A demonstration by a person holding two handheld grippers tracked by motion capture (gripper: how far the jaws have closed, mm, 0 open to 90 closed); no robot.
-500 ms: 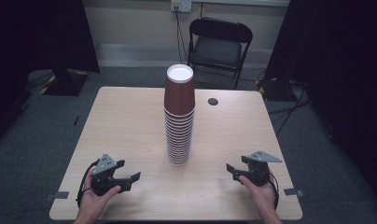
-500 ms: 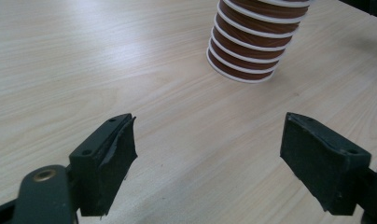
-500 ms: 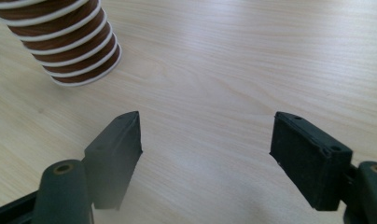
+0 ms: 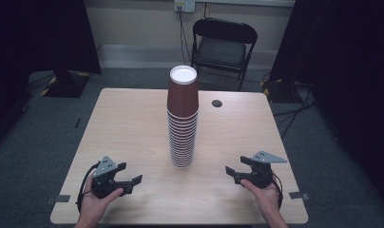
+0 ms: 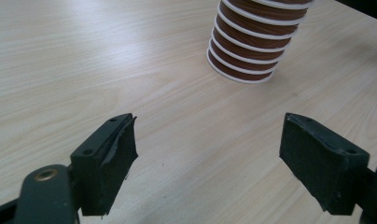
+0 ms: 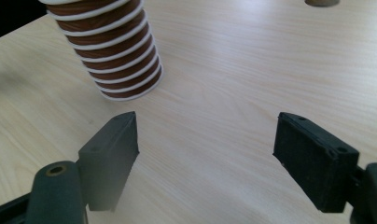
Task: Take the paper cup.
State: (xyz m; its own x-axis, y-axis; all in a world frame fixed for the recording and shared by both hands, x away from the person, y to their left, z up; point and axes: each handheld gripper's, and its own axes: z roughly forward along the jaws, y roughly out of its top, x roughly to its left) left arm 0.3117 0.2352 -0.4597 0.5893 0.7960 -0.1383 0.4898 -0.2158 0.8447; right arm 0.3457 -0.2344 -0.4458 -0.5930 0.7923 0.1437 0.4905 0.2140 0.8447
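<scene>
Brown cup stack [image 4: 182, 121], ringed with thin white rims all the way down, white inside the topmost cup. Pale wood-grain table [image 4: 133, 123], light beige with faint darker streaks (plain in the left gripper view and the right gripper view). Black left gripper [image 4: 133, 183] and black right gripper [image 4: 232, 172], each topped with a grey three-cornered plate. Matt black jaw pads, a brassy ring on a screw hole below. Small dark round disc [image 4: 217, 103] on the table. Black folding chair [image 4: 223, 45] beyond. Dark grey carpet [image 4: 33, 142]. Cream wall behind.
</scene>
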